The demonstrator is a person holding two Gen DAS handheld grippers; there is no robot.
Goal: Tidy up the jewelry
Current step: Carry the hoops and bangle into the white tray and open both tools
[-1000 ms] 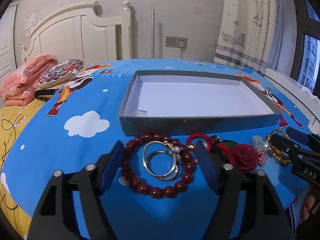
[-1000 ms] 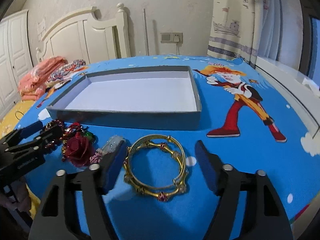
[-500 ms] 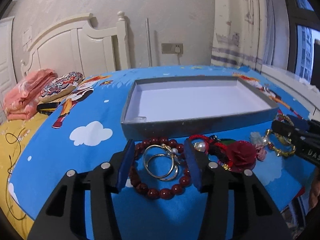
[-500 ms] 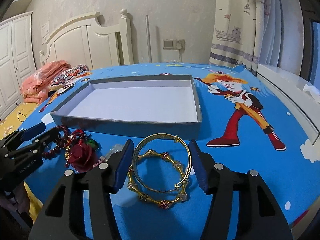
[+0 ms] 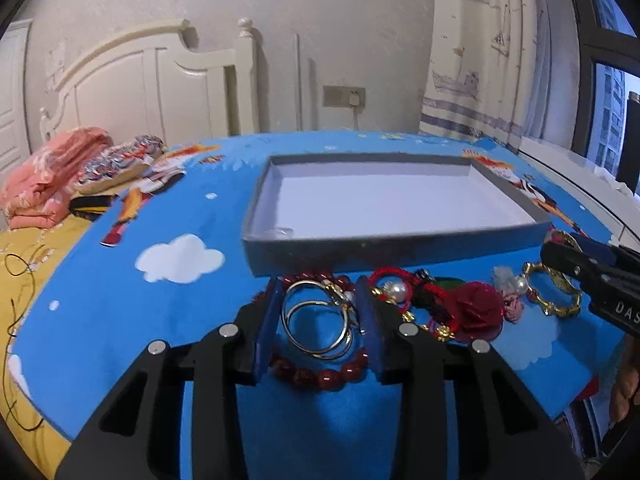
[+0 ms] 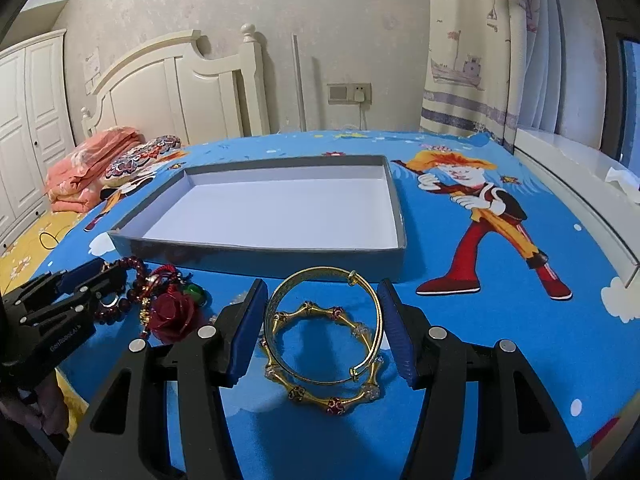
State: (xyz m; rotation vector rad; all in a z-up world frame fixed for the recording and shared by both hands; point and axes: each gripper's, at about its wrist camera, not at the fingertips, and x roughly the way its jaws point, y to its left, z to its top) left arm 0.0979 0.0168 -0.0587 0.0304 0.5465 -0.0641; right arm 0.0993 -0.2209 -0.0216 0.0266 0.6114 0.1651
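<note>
A grey tray (image 5: pixel 400 246) with a white floor stands on the blue cartoon cloth; it also shows in the right wrist view (image 6: pixel 280 254). My left gripper (image 5: pixel 320 326) has closed in on two silver rings (image 5: pixel 316 322) lying inside a dark red bead bracelet (image 5: pixel 320 376); its pads touch or nearly touch the rings. My right gripper (image 6: pixel 324 330) straddles two gold bangles (image 6: pixel 324 344), one plain, one with red stones, and its pads sit right at the plain bangle's sides.
A red cord bracelet with a pearl (image 5: pixel 390 286), a red fabric rose (image 5: pixel 476 312) and a small pink piece (image 5: pixel 510 300) lie between the two grippers. Folded pink cloth (image 5: pixel 48 176) and a patterned pillow (image 5: pixel 120 160) lie at the far left.
Both grippers have narrowed steadily, the left around the silver rings, the right around the gold bangles. The plain gold bangle has tipped up at its far side.
</note>
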